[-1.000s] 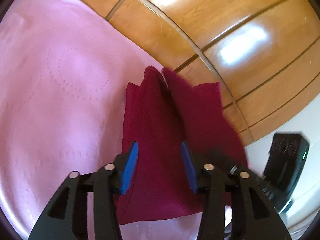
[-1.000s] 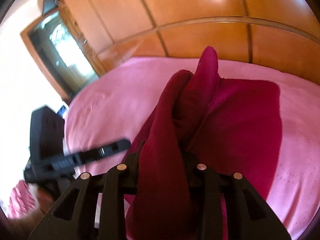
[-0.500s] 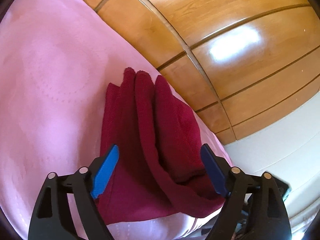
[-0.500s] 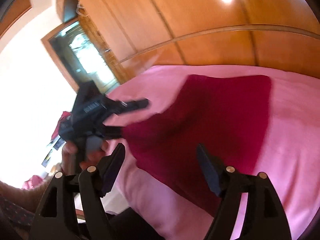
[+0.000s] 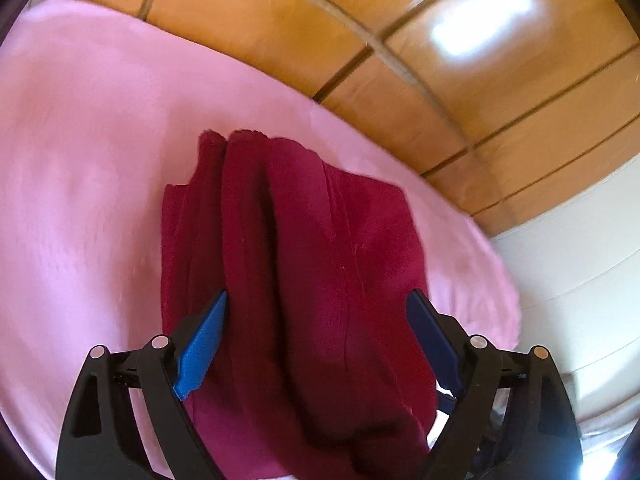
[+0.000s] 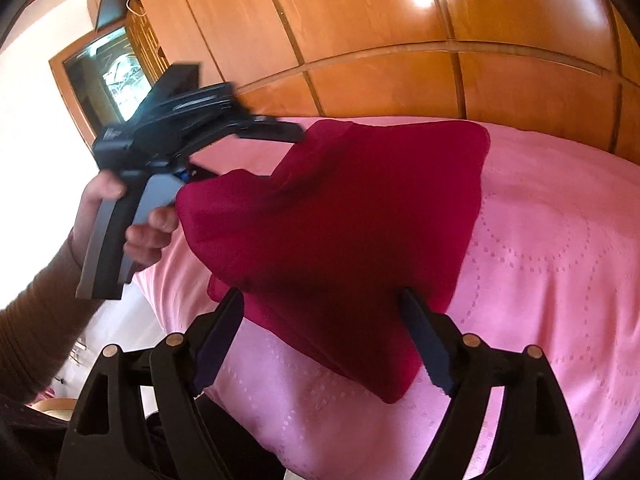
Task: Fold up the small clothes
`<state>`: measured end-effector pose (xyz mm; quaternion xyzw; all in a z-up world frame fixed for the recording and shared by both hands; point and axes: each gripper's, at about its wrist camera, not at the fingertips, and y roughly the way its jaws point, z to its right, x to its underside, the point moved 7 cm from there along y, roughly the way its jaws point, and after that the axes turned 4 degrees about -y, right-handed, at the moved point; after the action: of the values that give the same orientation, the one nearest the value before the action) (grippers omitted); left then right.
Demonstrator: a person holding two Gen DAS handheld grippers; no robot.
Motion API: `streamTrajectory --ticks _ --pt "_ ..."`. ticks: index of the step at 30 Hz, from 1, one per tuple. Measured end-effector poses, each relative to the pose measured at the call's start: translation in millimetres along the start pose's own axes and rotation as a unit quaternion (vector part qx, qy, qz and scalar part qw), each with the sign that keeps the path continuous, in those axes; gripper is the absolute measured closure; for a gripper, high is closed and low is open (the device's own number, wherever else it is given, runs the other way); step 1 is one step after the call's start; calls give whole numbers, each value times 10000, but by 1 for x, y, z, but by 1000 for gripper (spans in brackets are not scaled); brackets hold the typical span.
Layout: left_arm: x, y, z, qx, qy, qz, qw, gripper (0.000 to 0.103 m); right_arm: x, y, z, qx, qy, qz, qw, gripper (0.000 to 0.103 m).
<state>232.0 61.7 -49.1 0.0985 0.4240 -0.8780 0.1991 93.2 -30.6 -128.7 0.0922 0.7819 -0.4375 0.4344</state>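
Note:
A dark red cloth (image 5: 312,260) lies bunched in long folds on the pink bedspread (image 5: 80,160). My left gripper (image 5: 316,296) straddles its near end; the jaws are opening wide and the blue pads (image 5: 200,344) do not press it. In the right wrist view the cloth (image 6: 352,208) spreads flatter, its left end raised beside the left gripper's upper finger (image 6: 272,130), which a hand (image 6: 148,232) holds. My right gripper (image 6: 320,292) is opening too, with the cloth's near edge between its jaws but untouched by the pads.
Glossy wooden wardrobe panels (image 6: 400,20) rise right behind the bed. The bedspread (image 6: 540,240) ends at an edge near a white surface (image 5: 580,260) on the right. A framed glass panel (image 6: 108,72) and a brown sleeve (image 6: 36,312) are at the left.
Both grippers were shut on the lifted cloth; both have opened and the cloth has dropped onto the bedspread. The right gripper drew back, and the left one shifted sideways.

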Motion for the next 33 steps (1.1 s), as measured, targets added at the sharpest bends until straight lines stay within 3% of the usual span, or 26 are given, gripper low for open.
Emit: streamTrajectory --ticks 3,5,7,10,13,17,20,21,23,24,25,27,30,33 --pt "0 14 -1 -461 155 -184 9986 17 1 5 -4 14 -31 34 10000 15" --pt "2 22 -3 -727 326 -244 9965 35 2 8 -6 21 -60 49 10000 13" --pt "4 20 -7 -806 482 -301 9951 66 2 10 -7 23 -96 40 9999 13" --pt "0 -6 -15 -384 425 16 9984 79 4 8 -5 -103 -69 38 9999 13" --pt "6 -24 -27 -86 403 237 9989 82 5 11 -2 -235 8 -18 9997 13" --pt "26 -13 -57 -423 334 226 9983 82 12 24 -9 -293 -76 -145 9994 13" --pt "30 -15 -65 -125 -3 459 9989 71 18 34 -16 139 -494 -246 9984 12" --pt "32 -18 -64 18 -144 444 9989 61 18 35 -18 220 -601 -260 9976 11" --pt "32 -18 -59 10 -160 440 9989 57 19 37 -21 323 -711 -285 9965 10" --pt "33 -19 -55 -141 -25 463 9988 58 18 37 -22 343 -730 -307 9963 10" --pt "35 -20 -50 -382 265 501 9977 68 17 36 -22 312 -721 -323 9964 10" --pt "37 -22 -43 -757 716 553 9930 77 13 28 -21 -81 -521 -356 9980 10" --pt "35 -32 -38 -890 1036 713 9881 82 -3 3 -12 -786 97 -169 9967 12" --pt "32 -38 -39 -913 1166 809 9857 83 -23 -13 7 -778 406 121 9961 13"
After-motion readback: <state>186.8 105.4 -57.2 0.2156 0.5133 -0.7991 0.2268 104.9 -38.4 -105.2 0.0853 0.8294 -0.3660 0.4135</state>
